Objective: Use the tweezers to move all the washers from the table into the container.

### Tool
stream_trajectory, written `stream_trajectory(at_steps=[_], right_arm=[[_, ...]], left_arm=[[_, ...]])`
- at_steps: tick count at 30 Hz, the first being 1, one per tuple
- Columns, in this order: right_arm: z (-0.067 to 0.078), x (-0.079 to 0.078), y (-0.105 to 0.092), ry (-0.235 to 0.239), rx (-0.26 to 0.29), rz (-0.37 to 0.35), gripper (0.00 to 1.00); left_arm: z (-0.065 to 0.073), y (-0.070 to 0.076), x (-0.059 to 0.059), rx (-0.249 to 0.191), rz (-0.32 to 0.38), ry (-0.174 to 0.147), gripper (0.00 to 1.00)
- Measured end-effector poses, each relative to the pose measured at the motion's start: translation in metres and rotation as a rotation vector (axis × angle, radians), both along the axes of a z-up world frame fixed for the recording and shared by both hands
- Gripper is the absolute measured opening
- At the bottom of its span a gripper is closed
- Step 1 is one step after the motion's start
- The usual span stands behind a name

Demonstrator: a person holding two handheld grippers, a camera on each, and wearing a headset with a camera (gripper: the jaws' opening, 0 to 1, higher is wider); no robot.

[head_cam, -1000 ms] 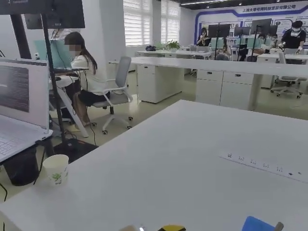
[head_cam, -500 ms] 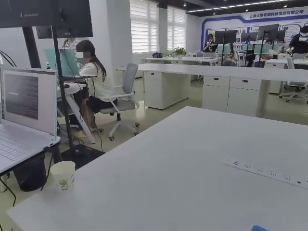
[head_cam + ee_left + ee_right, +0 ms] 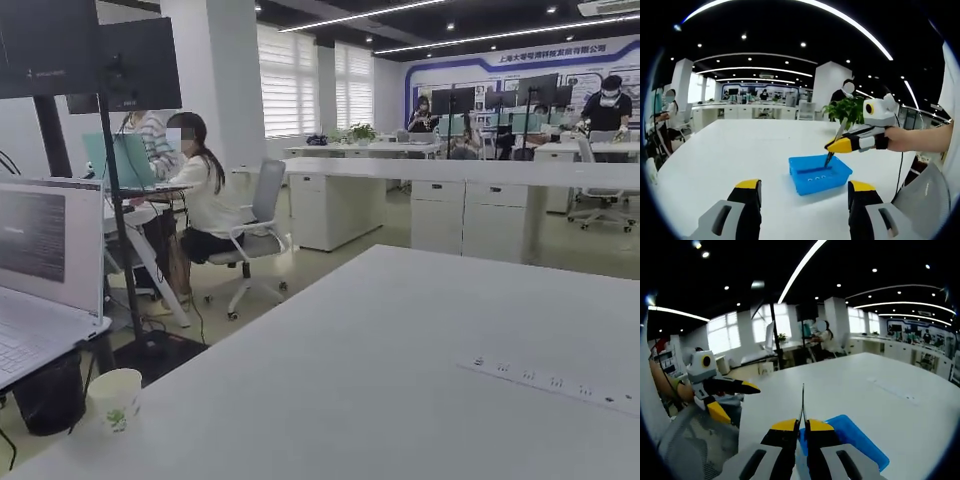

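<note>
As left gripper view shows tweezers (image 3: 841, 128) seemingly dipped in container (image 3: 822, 185) | right tool (image 3: 802, 425) grasps them | left tool (image 3: 805, 186) released.

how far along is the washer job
Done: several small washers already lie in the blue container. In hand: the right gripper is shut on the tweezers, whose tips point down into the container; the left gripper is open, holding nothing. Left: whether any washers lie on the table is too small to tell.

Probably an open-plan office: desk rows (image 3: 460, 172), monitors (image 3: 140, 62).
</note>
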State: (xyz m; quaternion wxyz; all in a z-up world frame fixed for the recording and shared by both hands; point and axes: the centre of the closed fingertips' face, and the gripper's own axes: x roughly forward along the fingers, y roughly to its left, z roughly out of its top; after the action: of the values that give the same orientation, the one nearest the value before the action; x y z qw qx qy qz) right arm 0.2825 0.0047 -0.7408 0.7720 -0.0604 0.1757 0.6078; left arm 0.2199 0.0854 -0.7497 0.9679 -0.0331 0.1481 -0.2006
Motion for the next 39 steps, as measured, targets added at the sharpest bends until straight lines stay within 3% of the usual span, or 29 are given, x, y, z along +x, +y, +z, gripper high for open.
stream_trajectory(at_steps=[3,8,11,13,15,16,18,21,24,33,35,36,37,39], right_arm=[[0.002,-0.024,-0.015,0.041,-0.007,0.014,0.03],[-0.018,-0.06,-0.038,0.149,-0.092,0.049,0.03],[-0.027,-0.059,-0.045,0.161,-0.109,0.049,0.03],[-0.036,-0.068,-0.051,0.208,-0.139,0.044,0.03],[-0.048,-0.077,-0.061,0.198,-0.229,0.065,0.03],[-0.052,-0.077,-0.063,0.193,-0.247,0.07,0.03],[-0.063,-0.083,-0.072,0.147,-0.35,0.107,0.03],[-0.08,-0.084,-0.085,0.102,-0.453,0.155,0.03],[-0.086,-0.089,-0.088,0.099,-0.503,0.158,0.03],[-0.108,-0.091,-0.114,0.027,-0.699,0.168,0.03],[-0.113,-0.091,-0.114,0.015,-0.71,0.176,0.03],[-0.11,-0.09,-0.104,-0.009,-0.65,0.192,0.03],[-0.112,-0.093,-0.106,0.014,-0.662,0.198,0.03],[-0.114,-0.093,-0.093,-0.008,-0.588,0.232,0.03]], left_arm=[[0.004,0.002,0.0,-0.013,0.011,-0.015,0.7],[0.004,0.005,0.001,-0.028,0.023,-0.014,0.7],[0.003,0.003,0.001,-0.016,0.018,-0.011,0.7],[0.003,0.003,0.001,-0.015,0.015,-0.009,0.7],[0.003,0.003,0.001,-0.019,0.013,-0.007,0.7],[0.003,0.003,0.001,-0.018,0.014,-0.006,0.7],[0.003,0.003,0.001,-0.014,0.019,-0.009,0.7],[0.004,0.005,0.001,-0.018,0.029,-0.011,0.7],[0.004,0.005,0.001,-0.021,0.029,-0.012,0.7],[0.004,0.002,0.002,-0.042,0.026,-0.01,0.71],[0.005,0.002,0.003,-0.024,0.029,-0.017,0.72],[0.004,0.002,0.003,-0.023,0.029,-0.015,0.72],[0.004,0.003,0.003,-0.021,0.03,-0.012,0.72],[0.002,0.003,0.004,-0.009,0.034,-0.004,0.72]])
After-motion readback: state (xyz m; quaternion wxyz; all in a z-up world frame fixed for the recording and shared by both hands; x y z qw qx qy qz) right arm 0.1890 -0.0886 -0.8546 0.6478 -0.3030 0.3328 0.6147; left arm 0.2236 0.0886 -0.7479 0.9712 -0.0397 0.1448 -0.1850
